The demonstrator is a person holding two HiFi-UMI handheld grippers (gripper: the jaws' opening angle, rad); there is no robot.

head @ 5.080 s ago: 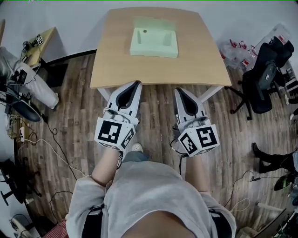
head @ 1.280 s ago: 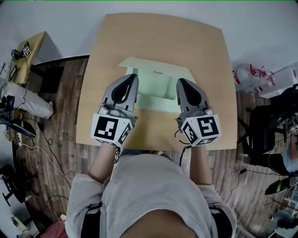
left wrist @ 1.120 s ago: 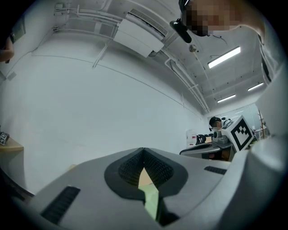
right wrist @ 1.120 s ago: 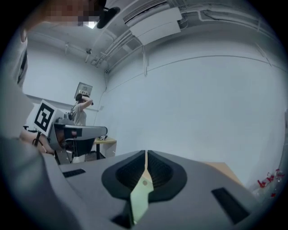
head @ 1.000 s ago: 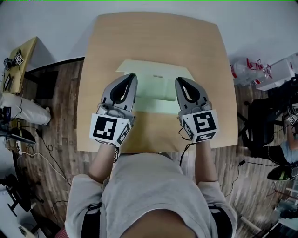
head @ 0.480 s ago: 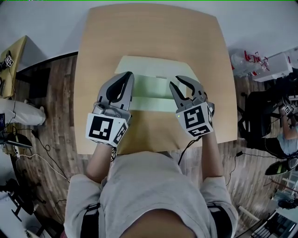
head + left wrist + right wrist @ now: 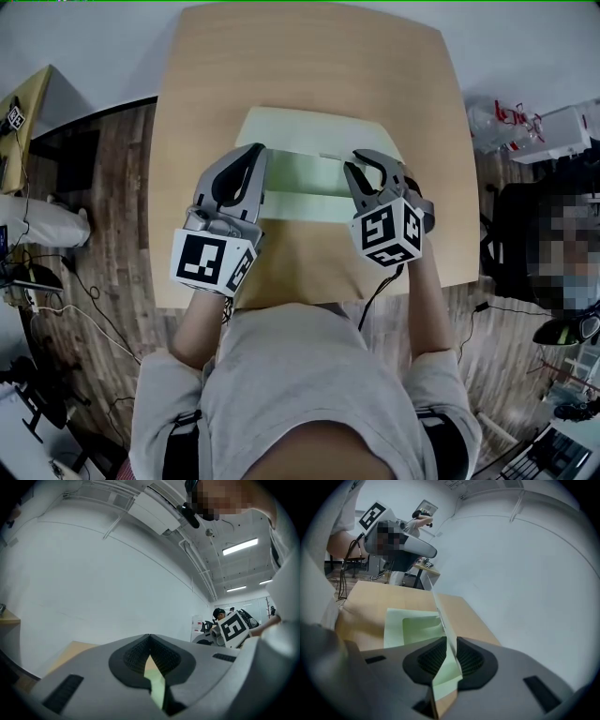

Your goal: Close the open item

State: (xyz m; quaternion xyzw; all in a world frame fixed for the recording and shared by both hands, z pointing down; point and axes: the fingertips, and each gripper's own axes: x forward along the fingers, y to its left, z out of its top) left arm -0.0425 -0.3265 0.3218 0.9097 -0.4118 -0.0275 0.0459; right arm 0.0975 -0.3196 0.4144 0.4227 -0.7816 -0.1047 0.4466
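Nearest, the left gripper (image 7: 253, 152) has its jaws pressed together on nothing, its tips at the left edge of the pale green box (image 7: 302, 174). At the box's right side, the right gripper (image 7: 451, 642) is clamped on the upright flap (image 7: 440, 615). The box lies open mid-surface (image 7: 309, 66).

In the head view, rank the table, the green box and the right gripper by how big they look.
Largest to smallest:
1. table
2. green box
3. right gripper, which is nearer the camera, so it looks bigger than it is.
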